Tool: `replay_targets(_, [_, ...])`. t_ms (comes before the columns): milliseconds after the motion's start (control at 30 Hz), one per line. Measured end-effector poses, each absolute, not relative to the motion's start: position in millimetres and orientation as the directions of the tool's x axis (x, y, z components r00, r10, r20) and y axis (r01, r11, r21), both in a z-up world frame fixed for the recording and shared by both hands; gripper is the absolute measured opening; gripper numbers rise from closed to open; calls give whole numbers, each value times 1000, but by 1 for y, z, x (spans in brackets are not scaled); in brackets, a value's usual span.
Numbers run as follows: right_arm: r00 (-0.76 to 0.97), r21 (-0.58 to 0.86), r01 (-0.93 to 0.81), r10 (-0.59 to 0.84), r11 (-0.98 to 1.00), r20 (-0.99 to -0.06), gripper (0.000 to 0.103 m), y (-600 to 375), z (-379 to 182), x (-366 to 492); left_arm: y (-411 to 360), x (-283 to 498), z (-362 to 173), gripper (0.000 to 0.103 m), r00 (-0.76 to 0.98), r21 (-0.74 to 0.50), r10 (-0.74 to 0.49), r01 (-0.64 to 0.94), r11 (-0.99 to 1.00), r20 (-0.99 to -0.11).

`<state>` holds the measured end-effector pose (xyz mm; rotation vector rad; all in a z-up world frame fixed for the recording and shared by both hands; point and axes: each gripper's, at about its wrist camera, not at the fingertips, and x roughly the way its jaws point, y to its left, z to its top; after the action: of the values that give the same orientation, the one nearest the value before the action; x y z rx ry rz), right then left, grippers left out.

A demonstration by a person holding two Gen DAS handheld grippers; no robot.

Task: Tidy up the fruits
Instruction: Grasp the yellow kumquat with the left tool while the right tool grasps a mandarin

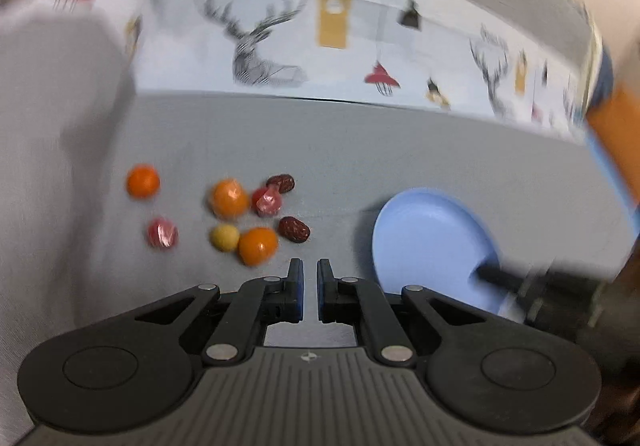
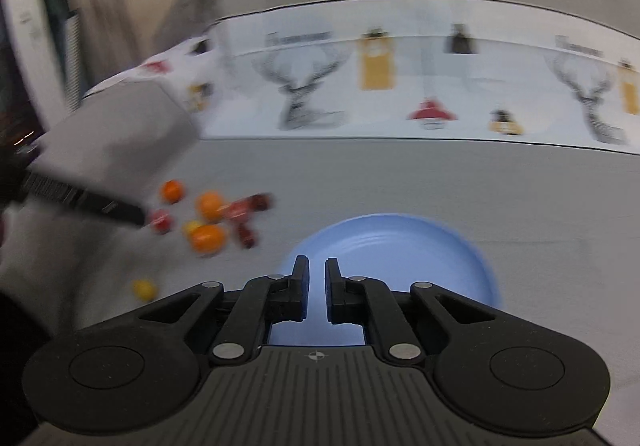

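Note:
Small fruits lie in a loose group on the grey cloth: three oranges [image 1: 258, 245], two dark red dates [image 1: 294, 228], a pale yellow ball [image 1: 225, 237] and red wrapped pieces [image 1: 269, 201]. A blue plate [image 1: 428, 246] lies to their right, empty. My left gripper [image 1: 310, 270] hovers just right of the fruits, jaws nearly closed, holding nothing. My right gripper [image 2: 317, 268] hovers over the blue plate's [image 2: 400, 246] near edge, jaws nearly closed and empty. The right wrist view shows the fruit group [image 2: 208, 238] to the left and a lone yellow fruit [image 2: 144, 289] nearer.
A white cloth printed with deer [image 1: 260, 46] covers the back of the table. A grey fabric mound [image 1: 60, 86] rises at the left. The left gripper's body [image 2: 80, 202] reaches in from the left in the right wrist view. Both views are motion-blurred.

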<state>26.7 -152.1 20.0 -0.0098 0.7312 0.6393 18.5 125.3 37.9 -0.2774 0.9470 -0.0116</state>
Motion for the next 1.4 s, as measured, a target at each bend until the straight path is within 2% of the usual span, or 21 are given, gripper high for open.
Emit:
replay_targets(67, [528, 200, -607, 579, 769, -621, 14, -136, 18, 17, 143, 17, 29, 7, 580, -282, -123, -193, 940, -805])
replay_targets(133, [483, 199, -669, 622, 716, -616, 25, -121, 16, 8, 157, 17, 20, 7, 572, -309, -112, -260, 915, -813])
replay_targets(200, [432, 199, -720, 654, 665, -621, 42, -107, 13, -2, 171, 17, 11, 9, 551, -334, -106, -333, 882, -828])
replay_targets(267, [385, 184, -762, 663, 621, -642, 51, -90, 7, -9, 178, 20, 0, 14, 514, -332, -100, -382, 862, -852])
replay_targets(300, [369, 173, -781, 668, 600, -646, 56, -83, 4, -13, 180, 21, -5, 21, 488, -316, -93, -398, 861, -868])
replay_targets(367, [354, 141, -808, 663, 571, -660, 60, -69, -1, -21, 179, 24, -14, 24, 439, -275, -75, -411, 869, -895])
replay_targets(467, [336, 101, -830, 636, 549, -695, 60, -53, -9, -28, 174, 28, -25, 29, 389, -230, -65, -396, 889, -919])
replay_targets(500, [327, 101, -832, 630, 545, -704, 60, -50, -10, -29, 173, 28, -26, 36, 378, -213, -52, -397, 893, -924])
replay_targets(533, [320, 99, -833, 618, 545, -718, 60, -46, -14, -29, 171, 26, -26, 38, 374, -196, -38, -396, 897, -927])
replay_targets(700, [309, 43, -833, 528, 552, -791, 60, -39, -33, -29, 158, 26, -26, 40, 346, -112, 16, -347, 931, -938])
replay_targets(833, [305, 44, -822, 503, 568, -809, 56, -41, -40, -23, 146, 30, -31, 40, 315, -39, 60, -299, 953, -947])
replay_targets(867, [298, 50, -822, 504, 567, -811, 54, -41, -41, -23, 143, 31, -33, 39, 309, -17, 78, -292, 956, -948])
replay_targets(933, [287, 52, -831, 506, 554, -813, 42, -39, -43, -24, 138, 33, -35, 29, 299, 20, 108, -284, 959, -948])
replay_targets(967, [282, 49, -838, 508, 544, -814, 38, -39, -44, -25, 136, 33, -36, 29, 299, 34, 121, -280, 959, -946])
replay_targets(1100, [294, 36, -846, 522, 532, -801, 36, -39, -42, -27, 129, 31, -32, 29, 343, 46, 135, -255, 966, -930])
replay_targets(1267, [382, -4, -807, 517, 590, -766, 36, -45, -35, -21, 122, 20, -14, 28, 472, -21, 76, -196, 980, -878])
replay_targets(1400, [378, 10, -772, 473, 635, -796, 36, -46, -43, -7, 121, 23, -18, 29, 462, -28, 59, -179, 983, -885])
